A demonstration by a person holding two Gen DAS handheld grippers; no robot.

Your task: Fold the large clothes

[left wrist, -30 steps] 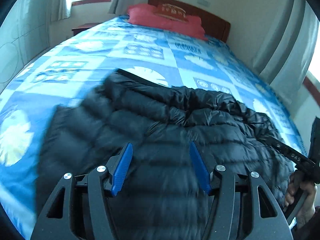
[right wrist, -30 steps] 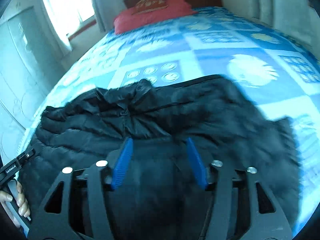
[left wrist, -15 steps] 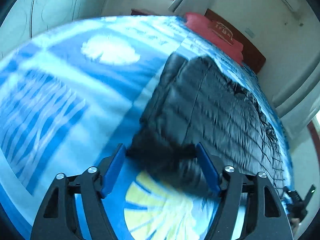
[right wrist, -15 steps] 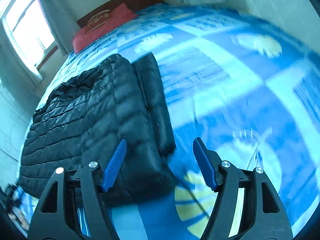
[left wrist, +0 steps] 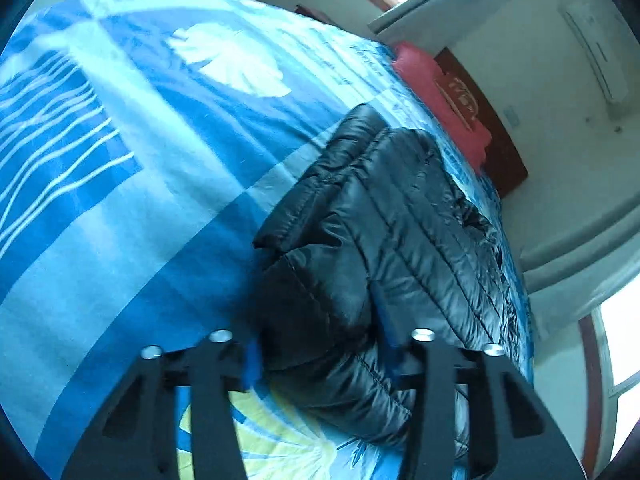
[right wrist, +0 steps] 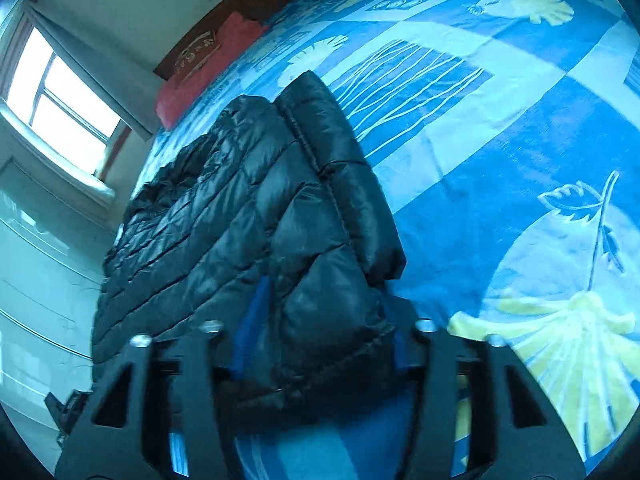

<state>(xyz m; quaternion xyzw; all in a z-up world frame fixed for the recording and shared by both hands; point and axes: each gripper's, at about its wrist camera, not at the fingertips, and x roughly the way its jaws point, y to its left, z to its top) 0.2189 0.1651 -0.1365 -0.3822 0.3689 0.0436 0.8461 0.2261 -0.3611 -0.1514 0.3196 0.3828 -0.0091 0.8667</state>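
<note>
A black quilted puffer jacket (left wrist: 400, 220) lies spread flat on a blue patterned bedspread (left wrist: 120, 200). My left gripper (left wrist: 318, 344) is at the jacket's near corner in the left wrist view. Its jaws are closing, the padded hem bunches between the blue pads (left wrist: 252, 356) and fills the gap. In the right wrist view the same jacket (right wrist: 224, 208) stretches away to the left. My right gripper (right wrist: 324, 332) is at the opposite near corner, its jaws closing with the puffy corner squeezed between its blue pads (right wrist: 252, 320).
The bedspread (right wrist: 500, 120) extends wide beyond the jacket on the outer side of each gripper. A red pillow (left wrist: 436, 96) lies by the wooden headboard (left wrist: 500, 148) at the far end. A window (right wrist: 60, 108) and curtains stand beside the bed.
Both grippers swung outward from over the jacket's middle to its two near corners and rolled. Their jaws, wide half a second ago, have narrowed onto the padded corners.
</note>
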